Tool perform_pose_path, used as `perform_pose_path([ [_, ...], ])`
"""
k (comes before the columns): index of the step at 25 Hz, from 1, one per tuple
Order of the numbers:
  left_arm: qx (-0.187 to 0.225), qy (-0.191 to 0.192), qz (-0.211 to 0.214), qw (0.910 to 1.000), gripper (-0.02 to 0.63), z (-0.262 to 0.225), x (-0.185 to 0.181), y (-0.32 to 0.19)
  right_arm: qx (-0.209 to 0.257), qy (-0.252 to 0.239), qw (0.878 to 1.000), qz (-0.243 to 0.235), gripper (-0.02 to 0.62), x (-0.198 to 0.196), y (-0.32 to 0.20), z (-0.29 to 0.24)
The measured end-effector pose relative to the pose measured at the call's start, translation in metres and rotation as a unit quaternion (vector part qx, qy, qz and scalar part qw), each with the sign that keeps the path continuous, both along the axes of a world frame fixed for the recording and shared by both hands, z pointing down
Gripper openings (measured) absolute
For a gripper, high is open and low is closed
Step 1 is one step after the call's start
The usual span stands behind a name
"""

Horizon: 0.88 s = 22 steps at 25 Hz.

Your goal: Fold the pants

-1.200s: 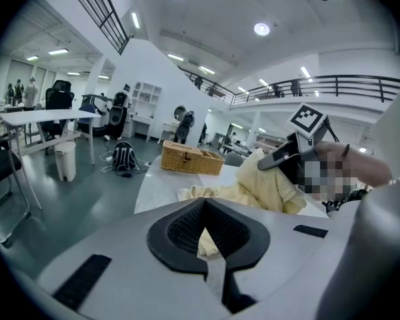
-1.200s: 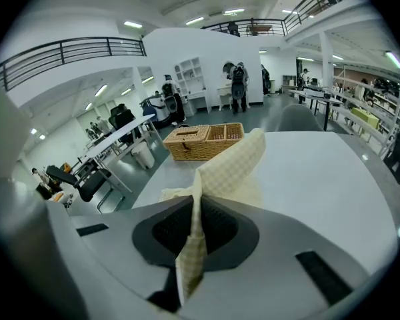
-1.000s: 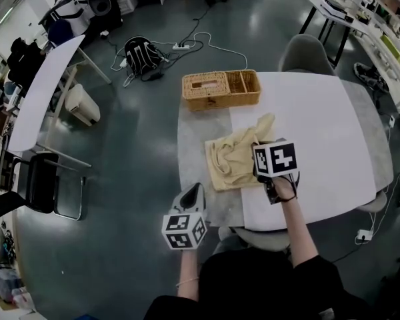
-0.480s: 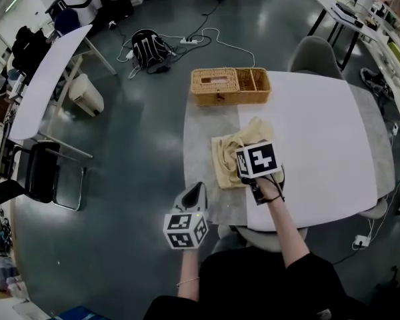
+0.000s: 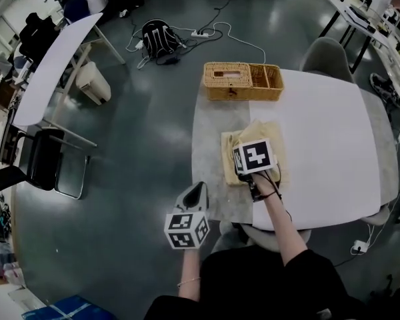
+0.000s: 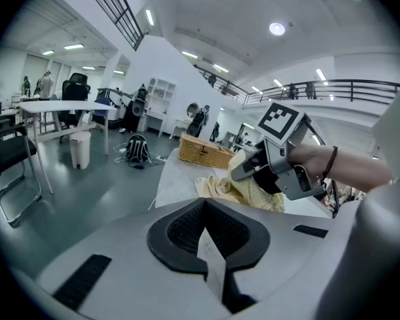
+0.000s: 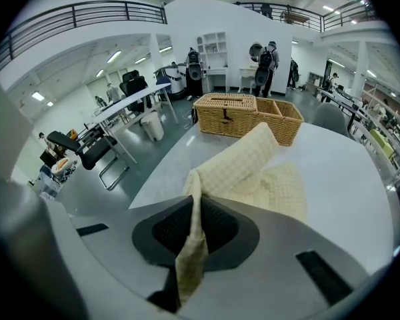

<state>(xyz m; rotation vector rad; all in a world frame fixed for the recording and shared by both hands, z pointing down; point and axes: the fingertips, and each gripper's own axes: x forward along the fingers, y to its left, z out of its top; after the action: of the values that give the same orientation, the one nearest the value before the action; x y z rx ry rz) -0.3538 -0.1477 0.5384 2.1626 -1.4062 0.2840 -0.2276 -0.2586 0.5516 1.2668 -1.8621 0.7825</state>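
Note:
The pale yellow pants lie bunched on the left part of the table. My right gripper, under its marker cube, hovers low over them. In the right gripper view the right gripper is shut on an edge of the pants, and a strip of cloth runs through the jaws toward the camera. The lifted cloth is draped over the rest of the pile. My left gripper waits off the table's near left corner with its jaws shut and nothing in them. The left gripper view shows the left gripper aimed at the pants and the right gripper.
A wicker basket with compartments stands at the table's far left edge. A grey chair is behind the table. On the floor to the left are a backpack, a bin, a black chair and another table.
My right gripper has moved left and lower over the table, pulling the held cloth across the pile, which now looks more compact. The left gripper has barely shifted.

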Motion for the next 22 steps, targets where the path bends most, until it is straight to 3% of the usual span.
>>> perform_pose_path([
  [17,-0.006,0.005,-0.019,0.9998,0.008,0.005,-0.009,0.005,-0.007,0.046,0.999,-0.024,0.037,-0.015,-0.003,0.024],
  [20,-0.005,0.005,-0.021,0.9998,0.008,0.005,-0.009,0.006,-0.009,-0.011,0.999,-0.037,0.059,-0.038,0.001,0.024],
  [22,-0.005,0.006,-0.022,0.9997,0.008,0.005,-0.009,0.008,-0.005,0.006,0.999,-0.034,0.068,-0.034,0.000,0.023],
])
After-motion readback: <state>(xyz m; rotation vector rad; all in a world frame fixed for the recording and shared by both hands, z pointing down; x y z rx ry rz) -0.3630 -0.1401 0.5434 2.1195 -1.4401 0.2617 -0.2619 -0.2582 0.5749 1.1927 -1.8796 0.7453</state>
